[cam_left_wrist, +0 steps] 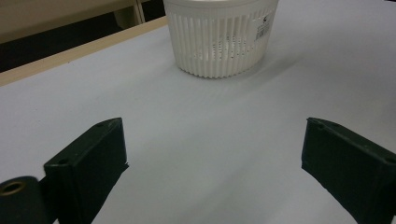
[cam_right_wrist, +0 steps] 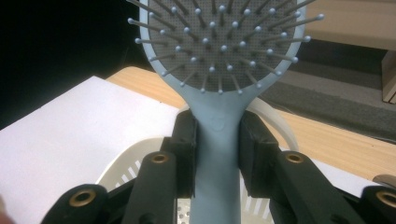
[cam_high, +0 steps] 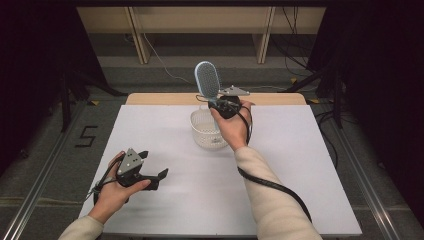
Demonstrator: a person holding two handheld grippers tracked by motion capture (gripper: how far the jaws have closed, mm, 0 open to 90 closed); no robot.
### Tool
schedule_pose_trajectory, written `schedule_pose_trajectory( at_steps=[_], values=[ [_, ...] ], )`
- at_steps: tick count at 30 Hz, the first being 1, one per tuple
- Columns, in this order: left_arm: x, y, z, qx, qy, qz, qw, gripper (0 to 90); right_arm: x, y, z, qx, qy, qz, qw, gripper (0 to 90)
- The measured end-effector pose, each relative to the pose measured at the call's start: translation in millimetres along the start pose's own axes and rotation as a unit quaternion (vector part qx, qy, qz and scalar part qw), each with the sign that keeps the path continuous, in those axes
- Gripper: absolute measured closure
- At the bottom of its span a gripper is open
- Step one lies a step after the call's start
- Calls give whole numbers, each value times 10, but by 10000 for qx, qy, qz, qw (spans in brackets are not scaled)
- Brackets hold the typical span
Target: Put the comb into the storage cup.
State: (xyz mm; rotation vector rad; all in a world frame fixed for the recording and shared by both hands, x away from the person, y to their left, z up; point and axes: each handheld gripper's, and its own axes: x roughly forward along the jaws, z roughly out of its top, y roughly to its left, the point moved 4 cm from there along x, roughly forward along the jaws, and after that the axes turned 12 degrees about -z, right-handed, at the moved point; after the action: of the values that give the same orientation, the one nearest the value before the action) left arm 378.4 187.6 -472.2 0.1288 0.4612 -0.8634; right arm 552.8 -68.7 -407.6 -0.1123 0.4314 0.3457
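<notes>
Hairbrush held upright over the basket by its handle.

The right gripper (cam_high: 218, 103) is clamped on the pale blue brush (cam_high: 207, 80) at the neck, just below the bristle pad, with the head standing up above the white basket (cam_high: 204, 131) at the far middle of the tabletop (cam_high: 300, 165). The brush looks light and stiff, a hard plastic handle that seems smooth and could twist or slip between flat jaws; the head is top-heavy, so a hold close under it, as here, looks steadiest, and the pins are best left untouched. The left gripper (cam_high: 156, 176) rests low on the tabletop, jaws wide apart and empty, facing the basket.
</notes>
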Motion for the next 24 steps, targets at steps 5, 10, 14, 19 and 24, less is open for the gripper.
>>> schedule_pose_trajectory(
  at_steps=[5, 10, 14, 19, 24],
  values=[
    [0, 2, -1, -1, 8, -4, 10000, 60, 3, -1, -23, -14, 9, -15, 10000, 702],
    [0, 0, 0, -4, 4, 1, 10000, 60, 4, 6, -50, -39, 18, -18, 10000, 702],
    [2, 0, 0, -7, -1, -1, 10000, 60, 5, 17, -63, -64, 10, -28, 10000, 702],
    [0, 2, 0, -8, -5, 4, 10000, 60, 14, 31, -89, -135, 25, -51, 9999, 702],
    [0, 2, 1, -9, -3, -1, 10000, 60, 20, 31, -98, -129, 34, -70, 9999, 702]
  ],
)
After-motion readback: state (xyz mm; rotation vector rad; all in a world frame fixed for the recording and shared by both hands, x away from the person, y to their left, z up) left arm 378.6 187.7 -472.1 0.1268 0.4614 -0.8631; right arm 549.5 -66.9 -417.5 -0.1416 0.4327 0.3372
